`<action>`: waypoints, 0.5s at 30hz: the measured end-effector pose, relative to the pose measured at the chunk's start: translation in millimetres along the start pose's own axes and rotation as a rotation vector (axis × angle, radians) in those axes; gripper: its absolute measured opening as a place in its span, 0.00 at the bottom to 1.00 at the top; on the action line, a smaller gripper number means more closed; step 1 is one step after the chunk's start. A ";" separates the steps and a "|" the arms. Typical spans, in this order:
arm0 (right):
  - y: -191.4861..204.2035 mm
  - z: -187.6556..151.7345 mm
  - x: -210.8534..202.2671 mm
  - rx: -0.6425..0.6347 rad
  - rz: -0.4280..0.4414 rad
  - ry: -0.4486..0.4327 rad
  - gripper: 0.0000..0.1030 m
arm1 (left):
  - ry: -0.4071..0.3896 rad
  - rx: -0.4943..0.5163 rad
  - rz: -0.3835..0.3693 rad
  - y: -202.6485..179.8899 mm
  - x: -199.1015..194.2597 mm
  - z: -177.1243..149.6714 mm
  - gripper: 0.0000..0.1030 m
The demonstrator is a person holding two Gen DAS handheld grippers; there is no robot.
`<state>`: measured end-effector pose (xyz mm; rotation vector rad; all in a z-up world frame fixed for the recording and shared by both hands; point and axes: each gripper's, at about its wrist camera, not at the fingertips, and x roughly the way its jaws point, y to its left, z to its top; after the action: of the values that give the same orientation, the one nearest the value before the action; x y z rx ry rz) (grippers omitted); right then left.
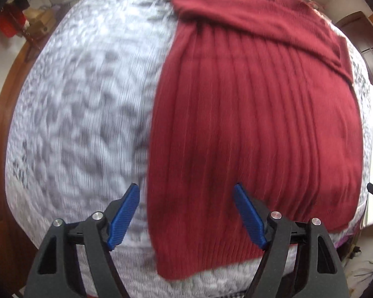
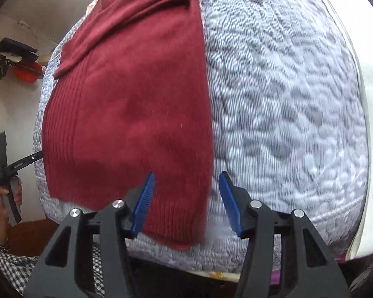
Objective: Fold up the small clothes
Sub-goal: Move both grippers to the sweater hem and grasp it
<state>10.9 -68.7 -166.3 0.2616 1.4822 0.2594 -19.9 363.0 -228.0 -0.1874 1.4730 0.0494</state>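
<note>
A dark red ribbed knit sweater point(image 1: 256, 124) lies flat on a grey and white quilted bed cover point(image 1: 82, 114), its sleeves folded across the upper part. My left gripper point(image 1: 186, 213) hovers open above the sweater's near left corner, one blue finger over the quilt, the other over the knit. In the right wrist view the same sweater point(image 2: 131, 104) fills the left half, and my right gripper point(image 2: 186, 198) stands open over its near right corner, straddling the straight right edge. Nothing is held between either pair of fingers.
The quilt point(image 2: 286, 114) covers a bed with a wooden frame point(image 1: 10, 104). A person's hand point(image 2: 5, 198) holding the other gripper's handle shows at the left of the right wrist view. Red and dark items point(image 2: 20, 59) hang on the far wall.
</note>
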 end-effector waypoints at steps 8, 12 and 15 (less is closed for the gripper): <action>-6.0 -31.4 24.3 0.028 0.028 0.073 0.52 | 0.102 -0.055 -0.036 7.0 33.1 -42.7 0.76; 2.4 -31.1 35.0 0.005 0.056 0.091 0.52 | 0.098 -0.037 -0.031 3.3 42.1 -44.6 0.77; 3.4 -34.1 42.0 -0.026 0.052 0.105 0.53 | 0.096 -0.045 -0.059 2.7 44.9 -42.9 0.77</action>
<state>-20.2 -51.1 -207.2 0.2692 1.5760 0.3381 -58.1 355.3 -276.5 -0.2728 1.5622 0.0267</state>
